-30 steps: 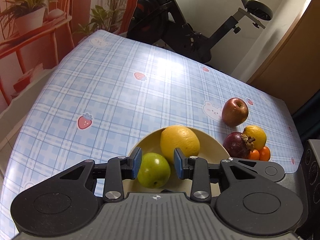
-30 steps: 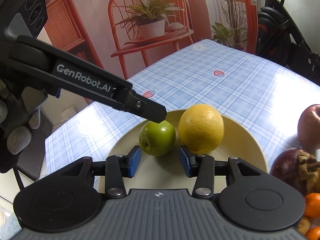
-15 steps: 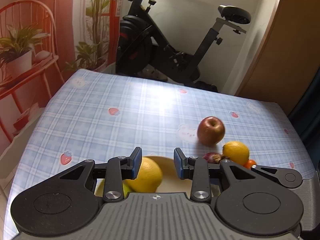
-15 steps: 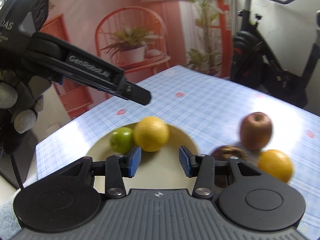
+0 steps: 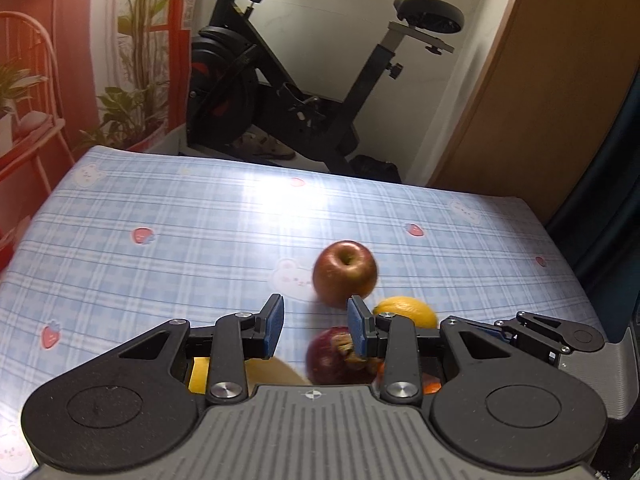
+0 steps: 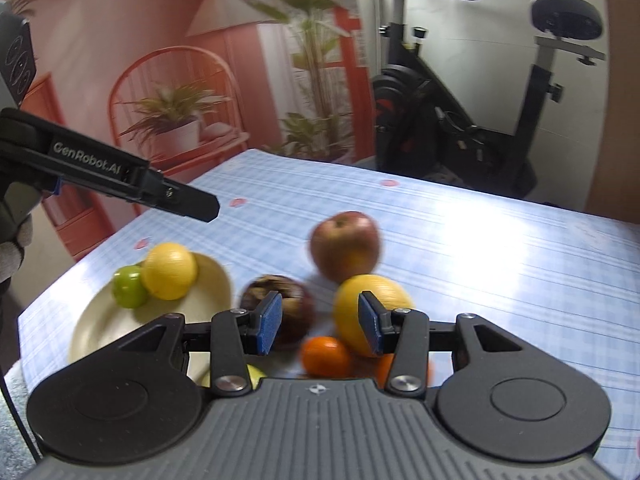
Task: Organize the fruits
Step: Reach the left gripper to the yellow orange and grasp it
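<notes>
A cream plate (image 6: pixel 208 292) holds a green apple (image 6: pixel 129 287) and a yellow orange (image 6: pixel 170 271). To its right on the cloth lie a red apple (image 6: pixel 345 246) (image 5: pixel 345 274), a dark purple fruit (image 6: pixel 294 308) (image 5: pixel 330 354), a yellow orange (image 6: pixel 360 308) (image 5: pixel 408 311) and small tangerines (image 6: pixel 325 356). My right gripper (image 6: pixel 319 325) is open and empty above this loose group. My left gripper (image 5: pixel 315 327) is open and empty, over the purple fruit; it also shows in the right wrist view (image 6: pixel 176 198). The plate edge (image 5: pixel 280 372) peeks under it.
The table has a blue checked cloth (image 5: pixel 200 240) with strawberry prints. An exercise bike (image 5: pixel 304 92) stands behind its far edge. A red chair with potted plants (image 6: pixel 176 120) stands at the left. A wooden door (image 5: pixel 540 100) is at the far right.
Both grippers have swung right and lifted away from the plate. The loose fruits now lie in front of both; the plate has slid to the left and low in both views.
</notes>
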A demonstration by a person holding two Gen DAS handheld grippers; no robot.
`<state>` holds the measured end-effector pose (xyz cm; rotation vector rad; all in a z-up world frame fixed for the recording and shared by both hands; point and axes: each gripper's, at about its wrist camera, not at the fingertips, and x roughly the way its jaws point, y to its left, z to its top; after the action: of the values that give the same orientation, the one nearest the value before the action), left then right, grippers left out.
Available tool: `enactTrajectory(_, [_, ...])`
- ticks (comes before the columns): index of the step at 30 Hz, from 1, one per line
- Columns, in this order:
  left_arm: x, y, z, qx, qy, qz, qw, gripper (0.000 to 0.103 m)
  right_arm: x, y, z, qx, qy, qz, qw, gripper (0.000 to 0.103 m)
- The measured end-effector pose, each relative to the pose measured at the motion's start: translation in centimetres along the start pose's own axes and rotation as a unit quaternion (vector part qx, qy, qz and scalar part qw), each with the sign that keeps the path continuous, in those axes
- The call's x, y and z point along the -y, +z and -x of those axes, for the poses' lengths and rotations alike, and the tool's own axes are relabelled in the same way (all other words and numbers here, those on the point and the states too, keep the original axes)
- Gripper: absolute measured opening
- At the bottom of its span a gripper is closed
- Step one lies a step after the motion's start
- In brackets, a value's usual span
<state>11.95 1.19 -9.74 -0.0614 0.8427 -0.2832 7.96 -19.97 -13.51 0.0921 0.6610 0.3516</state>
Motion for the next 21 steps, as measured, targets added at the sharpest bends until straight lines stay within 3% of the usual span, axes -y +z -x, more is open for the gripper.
enactTrajectory(8, [2.0, 0.6, -3.6, -0.032, -0.031, -0.003, 0.9990, 0.037, 3.1, -0.5, -0.5, -0.017, -0.007, -0.015, 1.000, 0.046])
enactTrajectory(21, [3.0, 1.0, -7.9, -0.087, -0.073, 0.026, 0.9933, 0.037, 3.4, -0.4, -2.5, -0.028, 0.021, -0.010, 0.999, 0.052])
